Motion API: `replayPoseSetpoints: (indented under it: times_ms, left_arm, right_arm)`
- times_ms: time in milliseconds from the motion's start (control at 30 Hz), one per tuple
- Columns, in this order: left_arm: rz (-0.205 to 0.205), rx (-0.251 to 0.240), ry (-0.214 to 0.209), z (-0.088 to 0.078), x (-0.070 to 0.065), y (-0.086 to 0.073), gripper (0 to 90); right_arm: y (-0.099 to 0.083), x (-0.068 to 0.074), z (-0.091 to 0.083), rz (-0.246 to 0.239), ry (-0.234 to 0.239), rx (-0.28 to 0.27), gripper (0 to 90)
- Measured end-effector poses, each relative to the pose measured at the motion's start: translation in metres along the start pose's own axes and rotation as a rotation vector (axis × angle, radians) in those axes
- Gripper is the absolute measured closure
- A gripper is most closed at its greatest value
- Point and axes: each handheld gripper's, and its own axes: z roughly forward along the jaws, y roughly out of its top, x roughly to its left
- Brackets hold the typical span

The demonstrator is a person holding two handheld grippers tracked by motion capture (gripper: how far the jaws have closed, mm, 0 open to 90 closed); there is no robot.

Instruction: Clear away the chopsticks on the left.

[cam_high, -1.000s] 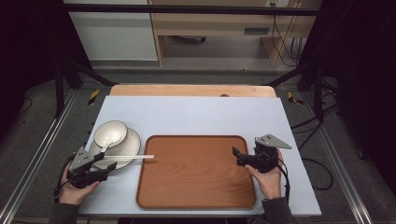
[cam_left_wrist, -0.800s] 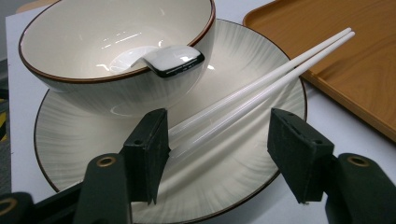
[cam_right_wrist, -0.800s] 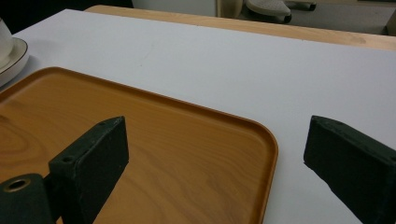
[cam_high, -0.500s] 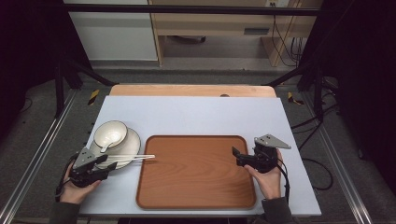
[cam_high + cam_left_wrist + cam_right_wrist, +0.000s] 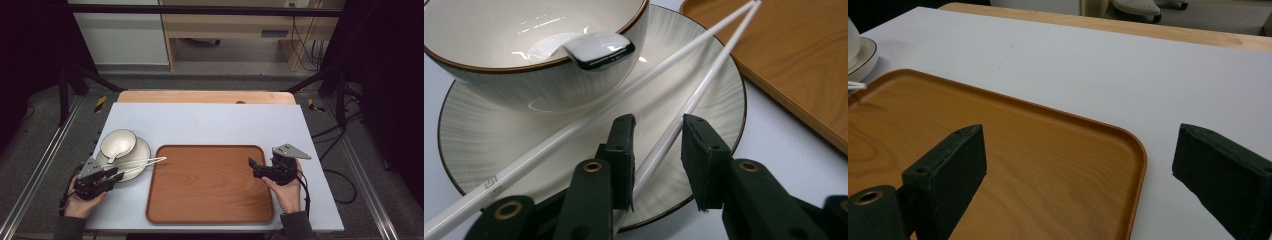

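From the high view, the left gripper (image 5: pixel 116 173) sits at the desk's near-left corner on the plate (image 5: pixel 141 150), its jaw tips hard to make out. In the left gripper view its jaws have just been closing around one white chopstick (image 5: pixel 684 112), not yet pinching; the spoon's (image 5: pixel 596 49) handle is hidden inside the bowl (image 5: pixel 499 75). In the right gripper view the right gripper (image 5: pixel 1078 167) stands spread wide over the wooden tray (image 5: pixel 1013 165), whose near part is cut off.

White chopsticks (image 5: pixel 684 65), cream bowl (image 5: pixel 524 55) and ribbed plate (image 5: pixel 694 90), both brown-rimmed I think, orange wood-grain tray (image 5: pixel 210 182), pale blue-grey desk (image 5: pixel 210 122), my black claws.
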Motion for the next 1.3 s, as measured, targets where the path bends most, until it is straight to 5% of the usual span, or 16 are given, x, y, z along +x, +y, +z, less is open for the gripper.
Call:
replayPoseSetpoints:
  times_ms: [533,933,1300]
  left_arm:
    - [-0.026,0.027,-0.013,0.003,-0.013,0.006,83.1]
    - [-0.087,0.035,-0.009,0.008,-0.016,0.018,74.6]
    - [-0.126,0.081,-0.014,0.023,-0.013,0.024,82.5]
  right_arm:
    - [-0.001,-0.001,0.000,0.004,0.002,0.002,7.6]
    - [0.000,-0.002,-0.001,0.008,0.002,-0.001,7.6]
    - [0.000,-0.002,-0.001,0.010,0.006,-0.002,7.6]
